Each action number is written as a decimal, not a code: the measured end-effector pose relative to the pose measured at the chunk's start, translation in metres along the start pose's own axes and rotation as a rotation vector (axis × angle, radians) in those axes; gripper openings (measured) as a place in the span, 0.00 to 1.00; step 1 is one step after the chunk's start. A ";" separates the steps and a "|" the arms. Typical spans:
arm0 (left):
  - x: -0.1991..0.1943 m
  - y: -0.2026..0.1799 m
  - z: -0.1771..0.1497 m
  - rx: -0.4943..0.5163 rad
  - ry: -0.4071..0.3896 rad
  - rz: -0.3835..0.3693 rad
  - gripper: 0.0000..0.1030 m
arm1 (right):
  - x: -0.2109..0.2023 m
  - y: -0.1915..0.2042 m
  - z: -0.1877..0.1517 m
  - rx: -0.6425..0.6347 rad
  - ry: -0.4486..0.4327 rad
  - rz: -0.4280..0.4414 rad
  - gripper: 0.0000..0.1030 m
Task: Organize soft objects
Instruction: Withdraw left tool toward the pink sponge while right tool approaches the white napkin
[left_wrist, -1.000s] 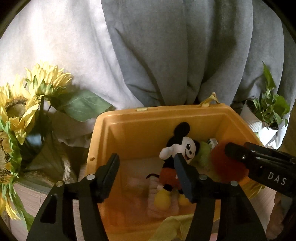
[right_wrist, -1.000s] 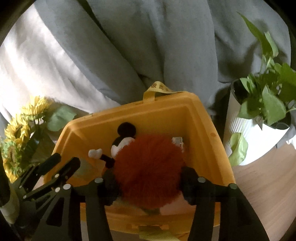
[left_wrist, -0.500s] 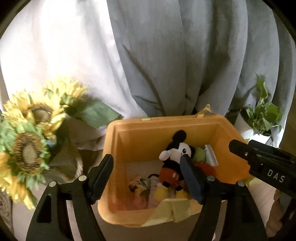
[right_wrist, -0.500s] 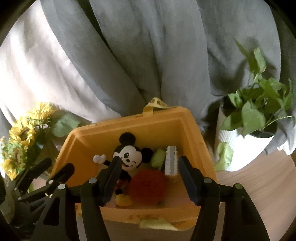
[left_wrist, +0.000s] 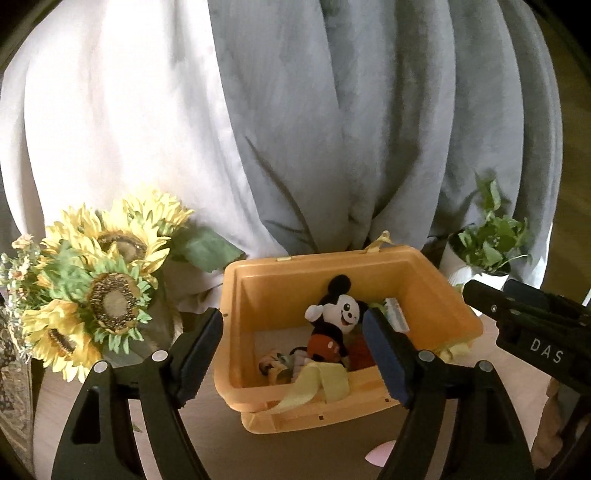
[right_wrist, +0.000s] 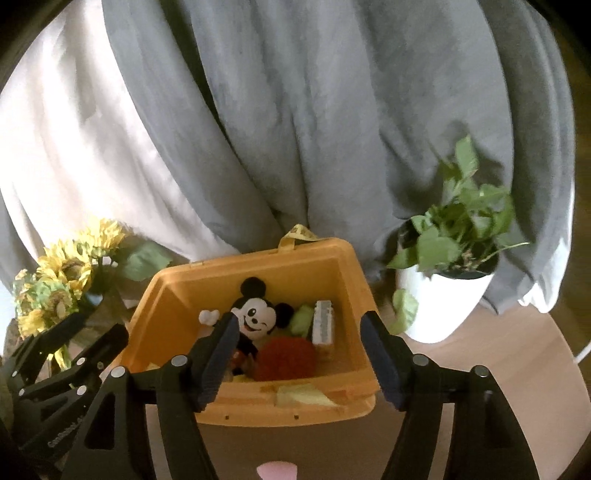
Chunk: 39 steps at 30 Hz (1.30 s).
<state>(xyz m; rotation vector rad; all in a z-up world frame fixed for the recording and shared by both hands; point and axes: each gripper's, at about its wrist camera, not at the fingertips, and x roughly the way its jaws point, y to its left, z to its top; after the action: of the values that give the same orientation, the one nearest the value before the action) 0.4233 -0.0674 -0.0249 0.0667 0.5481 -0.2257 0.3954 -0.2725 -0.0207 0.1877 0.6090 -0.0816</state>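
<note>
An orange moulded-plastic bin (right_wrist: 354, 280) with rounded corners sits low in the centre of both wrist views, holding the soft objects. A black, white and red plush mouse doll (right_wrist: 255, 317) leans upright against its back wall. A fuzzy rust-red pompom ball (right_wrist: 286, 360) lies just beside the doll, touching it, and limp pale-yellow cloth (left_wrist: 321, 384) drapes over the bin's near rim.

The left gripper (left_wrist: 293, 360) stands in front of the bin, its ribbed black jaws widening with nothing between the pads. The right gripper (right_wrist: 299, 360) likewise spreads apart, empty, above the near rim.

Fabric sunflowers (left_wrist: 107, 291) with frayed yellow petals fill the left of the frame. A leafy green plant in a ribbed white pot (right_wrist: 448, 295) stands at right. Grey and white draped curtains (right_wrist: 314, 110) hang in soft folds behind.
</note>
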 end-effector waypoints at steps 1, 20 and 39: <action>-0.005 0.000 -0.001 -0.001 -0.008 -0.004 0.76 | -0.004 0.000 -0.001 0.000 -0.004 -0.006 0.67; -0.053 -0.004 -0.025 0.062 -0.032 -0.120 0.76 | -0.087 0.008 -0.040 0.022 -0.075 -0.175 0.72; -0.076 -0.002 -0.058 0.212 -0.043 -0.273 0.78 | -0.129 0.015 -0.100 0.183 -0.060 -0.317 0.72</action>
<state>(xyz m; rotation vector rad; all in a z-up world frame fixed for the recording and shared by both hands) 0.3304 -0.0474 -0.0346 0.1927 0.4886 -0.5502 0.2358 -0.2350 -0.0241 0.2635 0.5673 -0.4482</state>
